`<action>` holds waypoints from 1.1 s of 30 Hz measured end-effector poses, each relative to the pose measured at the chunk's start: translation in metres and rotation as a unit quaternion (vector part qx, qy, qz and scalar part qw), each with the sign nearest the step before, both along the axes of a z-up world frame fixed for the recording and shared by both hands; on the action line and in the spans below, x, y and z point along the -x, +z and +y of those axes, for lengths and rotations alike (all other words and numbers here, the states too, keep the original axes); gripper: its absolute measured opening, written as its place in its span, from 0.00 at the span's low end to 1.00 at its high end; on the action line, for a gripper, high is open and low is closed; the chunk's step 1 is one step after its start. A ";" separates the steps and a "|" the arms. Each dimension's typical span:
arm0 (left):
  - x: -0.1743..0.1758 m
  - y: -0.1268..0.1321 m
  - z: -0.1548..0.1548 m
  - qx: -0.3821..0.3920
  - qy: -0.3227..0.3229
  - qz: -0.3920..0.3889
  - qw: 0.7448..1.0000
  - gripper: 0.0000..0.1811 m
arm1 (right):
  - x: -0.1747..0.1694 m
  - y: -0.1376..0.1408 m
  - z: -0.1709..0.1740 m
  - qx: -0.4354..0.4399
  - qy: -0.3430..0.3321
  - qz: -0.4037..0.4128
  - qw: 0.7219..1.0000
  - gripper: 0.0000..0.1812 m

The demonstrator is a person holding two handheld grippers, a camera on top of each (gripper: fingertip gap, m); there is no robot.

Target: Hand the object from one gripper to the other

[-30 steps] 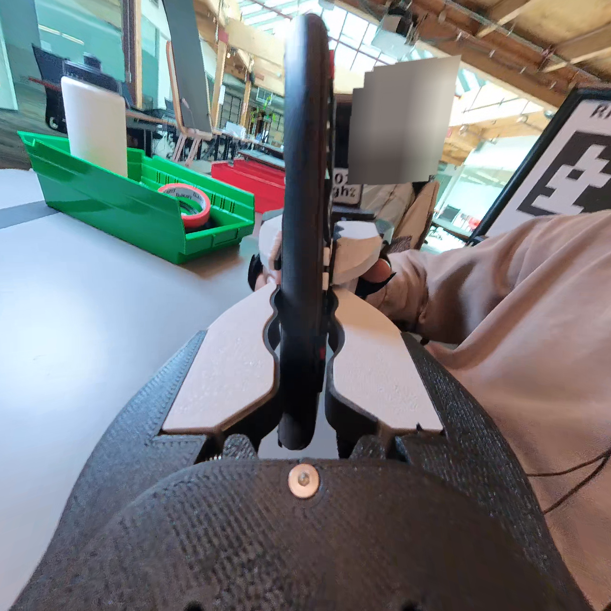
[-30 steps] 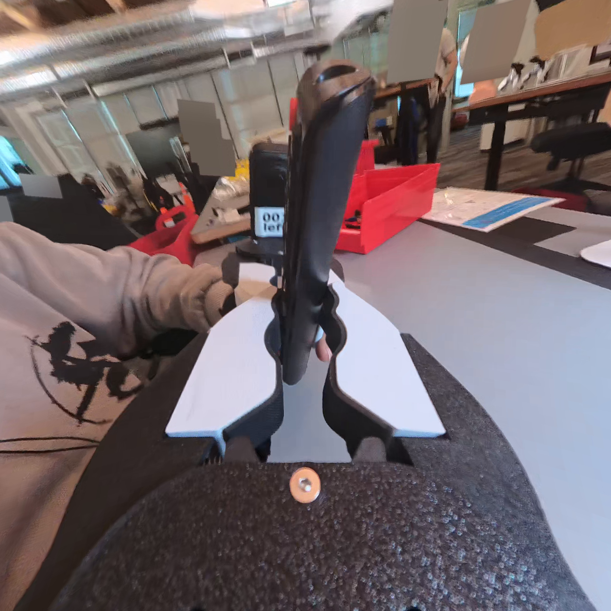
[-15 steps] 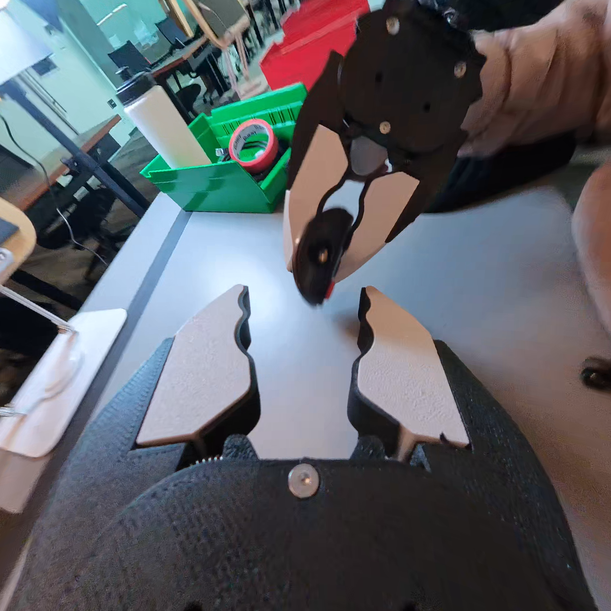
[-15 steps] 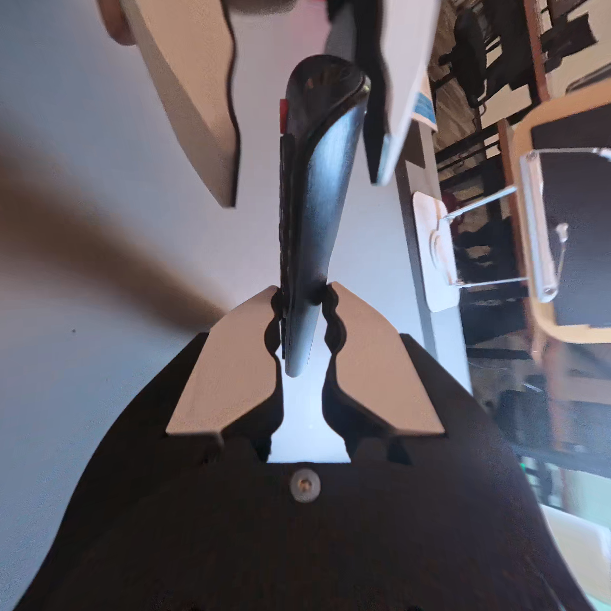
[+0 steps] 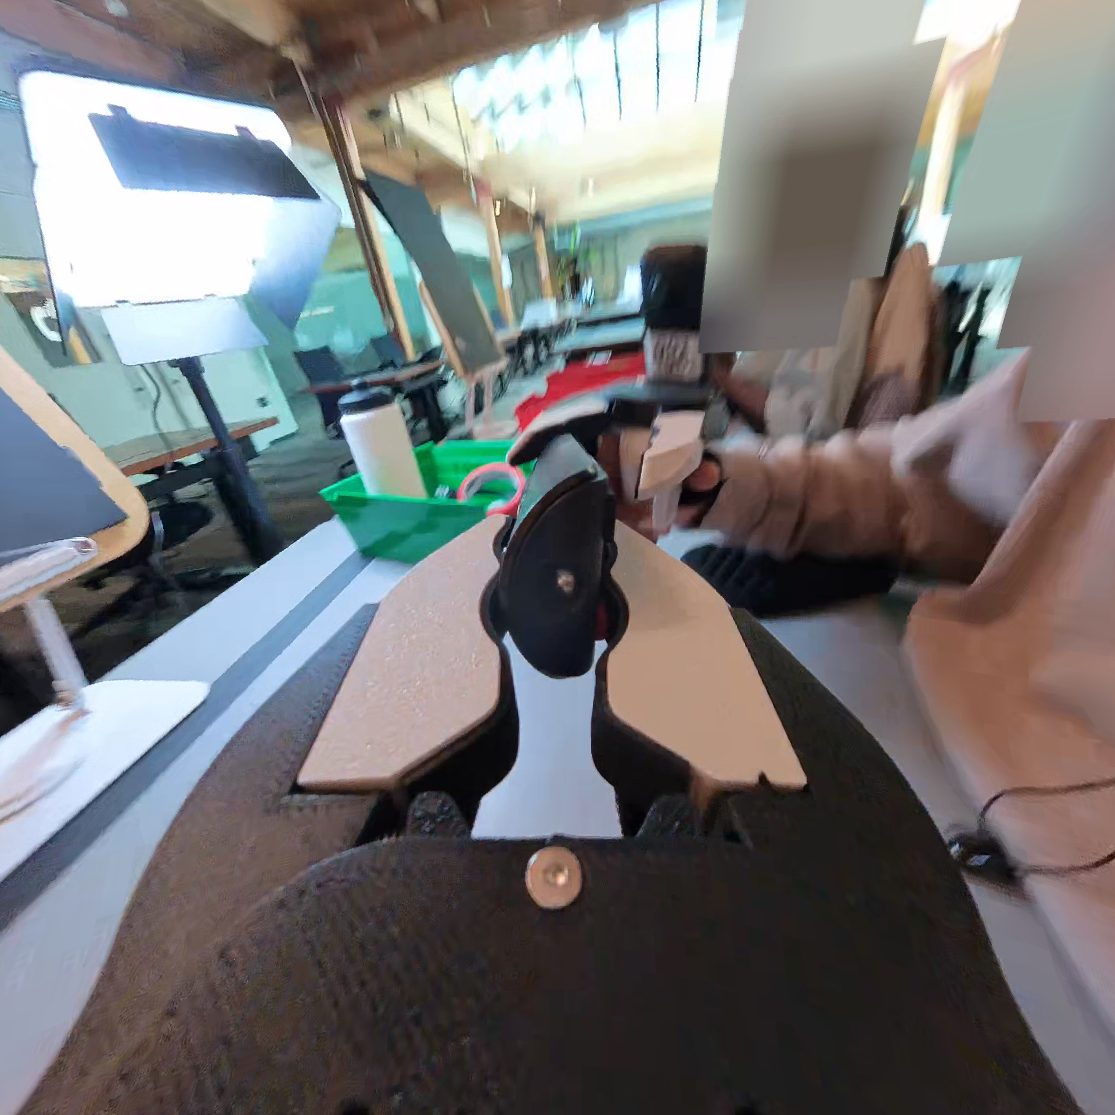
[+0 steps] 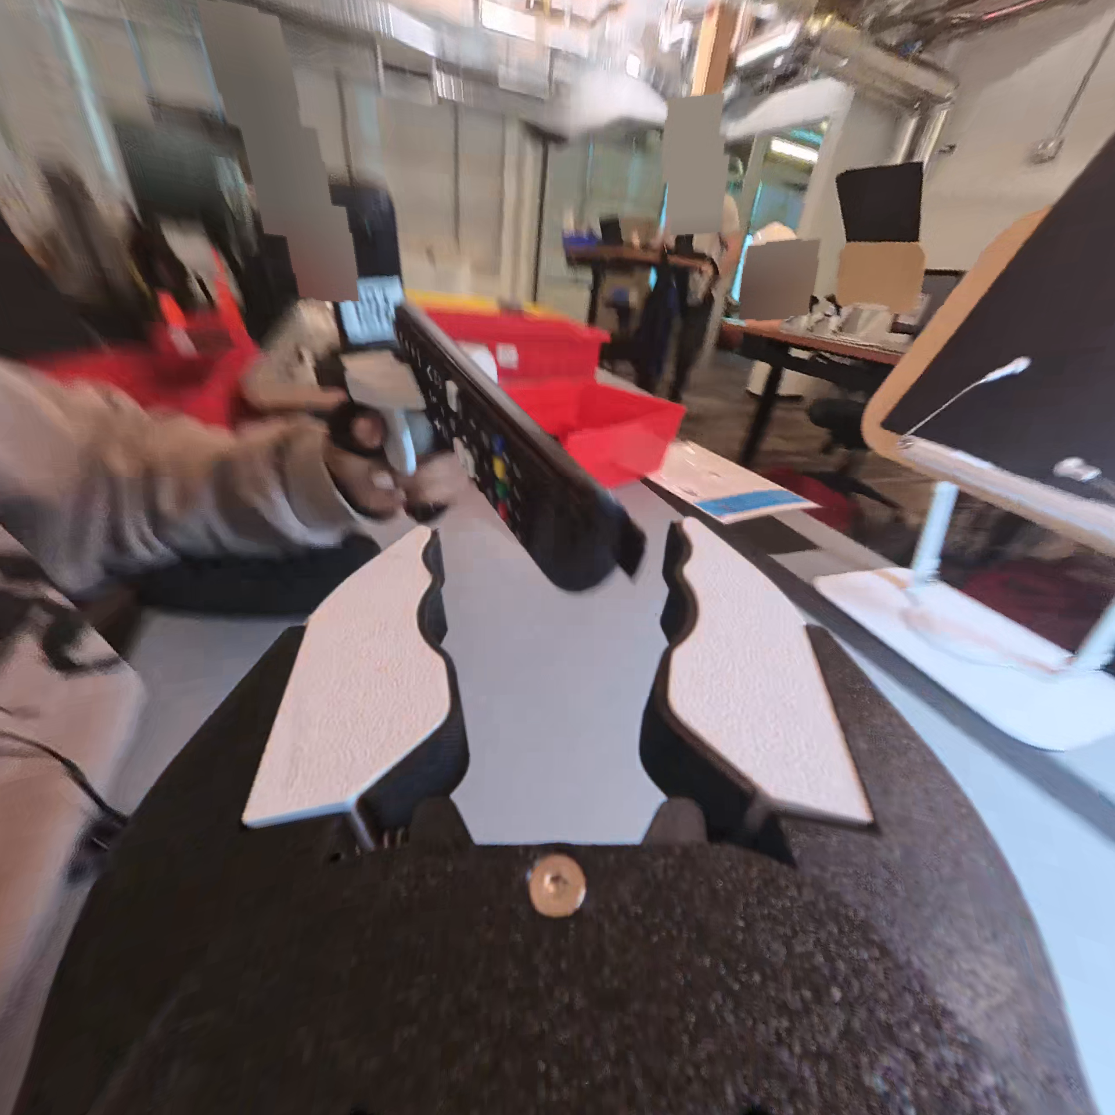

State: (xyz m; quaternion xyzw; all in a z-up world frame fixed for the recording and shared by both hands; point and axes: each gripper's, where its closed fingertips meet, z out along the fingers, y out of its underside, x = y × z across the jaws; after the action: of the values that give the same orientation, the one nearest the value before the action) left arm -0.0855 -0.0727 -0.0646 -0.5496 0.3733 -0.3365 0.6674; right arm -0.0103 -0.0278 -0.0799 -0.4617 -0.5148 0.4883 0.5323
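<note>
Left tongs clamped on the black remote control, gripping it near one end, its back side with a small screw facing the left wrist camera, a bit of red showing at its right edge. From the right wrist view the remote runs diagonally, button side up with coloured keys visible, its free end hanging just in front of and between the tips of the right tongs. Right tongs are spread wide, nothing in them, not touching the remote. Both sets hover above the grey tabletop. A person's sleeve and hand show behind each tool, blurred by motion. Left view background: green bin on the tabletop's far edge holding a white bottle and a red tape roll. Right view background: red bins, a printed sheet lying on the tabletop, a white stand base with a tilted dark board at the right edge
</note>
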 end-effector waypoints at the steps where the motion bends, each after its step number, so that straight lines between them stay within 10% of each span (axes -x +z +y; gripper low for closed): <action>1: 0.004 0.008 -0.002 0.013 -0.021 -0.052 0.998 0.14 | 0.000 0.002 0.001 0.044 0.017 0.024 0.999 0.39; 5: 0.004 0.015 -0.007 0.065 -0.094 -0.181 0.977 0.14 | 0.015 -0.002 -0.025 0.135 0.095 0.063 0.984 0.37; 9: -0.015 -0.010 -0.004 0.105 -0.129 -0.181 0.969 0.14 | 0.015 0.012 -0.037 0.171 0.127 0.105 0.971 0.13; 23: -0.013 -0.076 0.029 0.208 -0.068 -0.019 0.976 0.24 | 0.008 -0.003 -0.033 -0.141 -0.008 -0.027 0.990 0.12; 33: -0.026 -0.054 0.030 0.422 -0.223 -0.312 0.821 0.31 | 0.019 -0.020 -0.038 -0.564 -0.161 -0.047 0.809 0.12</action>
State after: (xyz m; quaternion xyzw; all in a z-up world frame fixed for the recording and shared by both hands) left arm -0.0595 -0.0426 -0.1187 -0.5449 0.0786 -0.7544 0.3575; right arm -0.0288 -0.0655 -0.0997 -0.1790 -0.6427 -0.0026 0.7449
